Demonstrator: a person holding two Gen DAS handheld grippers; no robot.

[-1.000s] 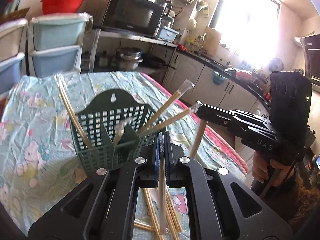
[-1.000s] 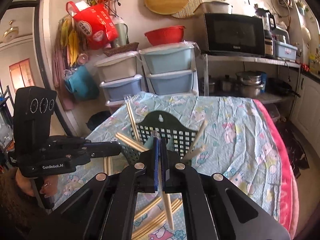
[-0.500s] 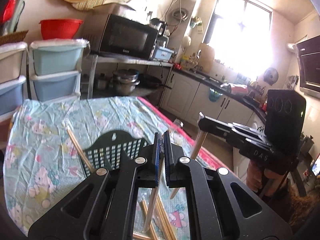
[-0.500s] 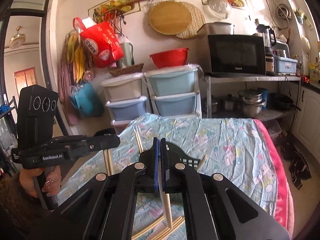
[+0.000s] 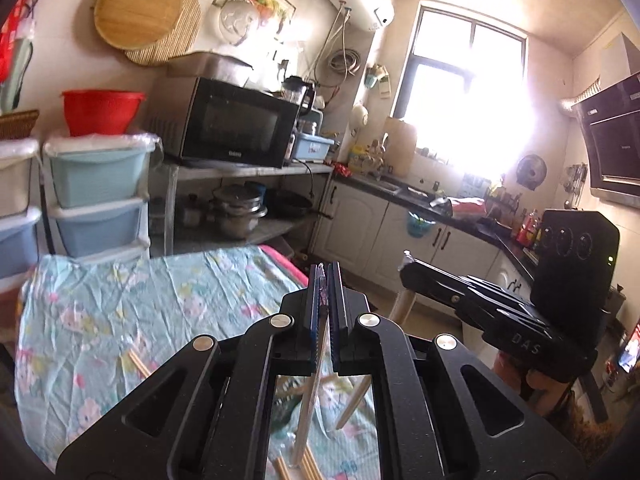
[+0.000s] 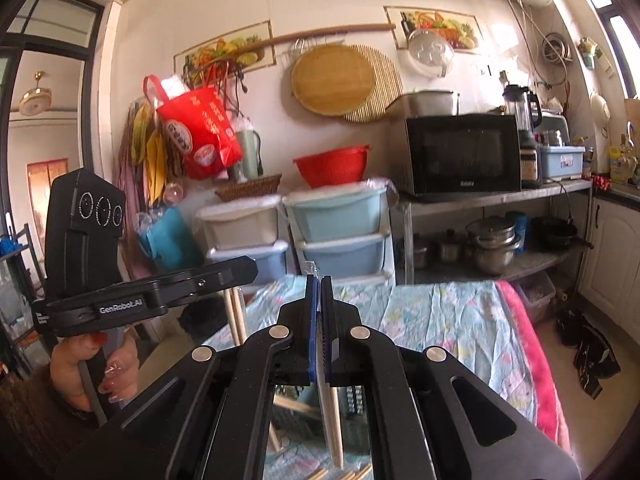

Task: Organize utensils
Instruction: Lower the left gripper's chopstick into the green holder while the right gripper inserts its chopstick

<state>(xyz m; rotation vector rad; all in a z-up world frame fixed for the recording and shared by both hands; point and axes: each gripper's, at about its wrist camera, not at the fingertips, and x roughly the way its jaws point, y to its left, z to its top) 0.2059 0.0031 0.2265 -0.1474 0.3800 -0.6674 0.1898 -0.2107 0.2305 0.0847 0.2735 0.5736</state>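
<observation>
Floral cotton tablecloth point(image 5: 120, 312) covers the big table, and it now sits lower in both wrist views than it did a second ago, so both hands have come up a good way. The green slotted utensil basket point(image 6: 356, 404), which filled the middle of both views a second ago, is now mostly hidden under the gripper bodies; only a bit of it peeks through the gap near the bottom of the right wrist view.

Left gripper point(image 5: 325, 280) is clenched on a wrapped chopstick pair point(image 5: 308, 412) that hangs down below its jaws, with the clear wrapper tip poking out on top. Right gripper point(image 6: 318, 292) is clamped the same way on its own wrapped chopsticks point(image 6: 334, 424), pointing down toward the basket.

My read: each hand has a pair lifted clear of the table, so the pick-up looks done and dropping them into the basket comes next. Basket's nearly out of sight though, so lining up the tips with a compartment could get fiddly.

More loose chopsticks point(image 5: 308, 468) lie on the cloth at the near edge, so there's plenty left to sort. One stick point(image 5: 138, 364) lies on the cloth off to the left, and I can't tell whether it's in the basket.
</observation>
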